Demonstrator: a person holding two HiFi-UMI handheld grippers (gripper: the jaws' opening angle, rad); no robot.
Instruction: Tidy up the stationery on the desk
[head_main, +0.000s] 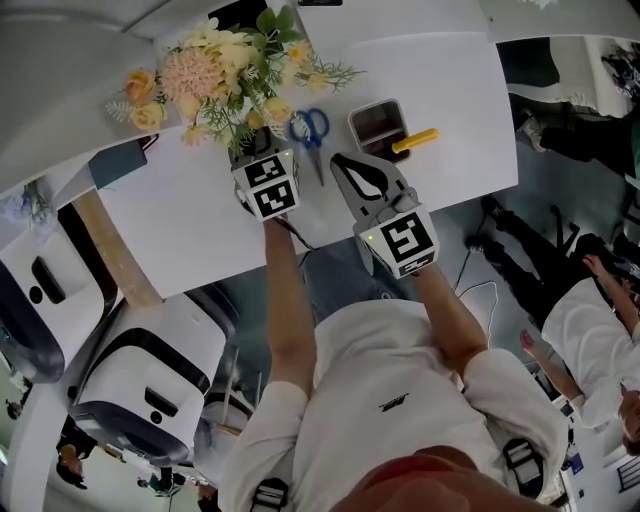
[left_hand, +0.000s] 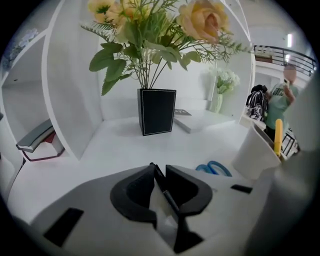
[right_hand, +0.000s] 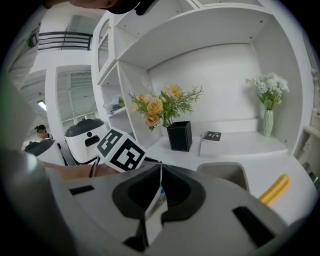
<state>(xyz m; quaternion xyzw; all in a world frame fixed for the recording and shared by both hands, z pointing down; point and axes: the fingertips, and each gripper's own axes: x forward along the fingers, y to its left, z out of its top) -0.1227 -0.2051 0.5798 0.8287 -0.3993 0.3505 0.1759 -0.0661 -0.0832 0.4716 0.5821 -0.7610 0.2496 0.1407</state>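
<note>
Desk (head_main: 190, 215) — left gripper (left_hand: 159, 169) pinches thin pen (left_hand: 170, 201), mostly hidden btw fingers (left_hand: 132, 192).

wear: white short-sleeved T-shirt (head_main: 390, 370), small dark logo (head_main: 396, 403) mid-chest | black strap buckles (head_main: 520, 465) at frame's 5 and 7 o'clock | left gripper (left_hand: 159, 169): pale grey shell, black jaw pads, black-and-white marker cube (head_main: 268, 185), black cable (head_main: 295, 235) leaving toward 5 o'clock | right gripper (head_main: 340, 160): same build, green light (head_main: 371, 238) at its cube's 9 o'clock

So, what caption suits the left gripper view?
Left claw shut on a thin black pen; flower vase ahead, scissors right.
</note>
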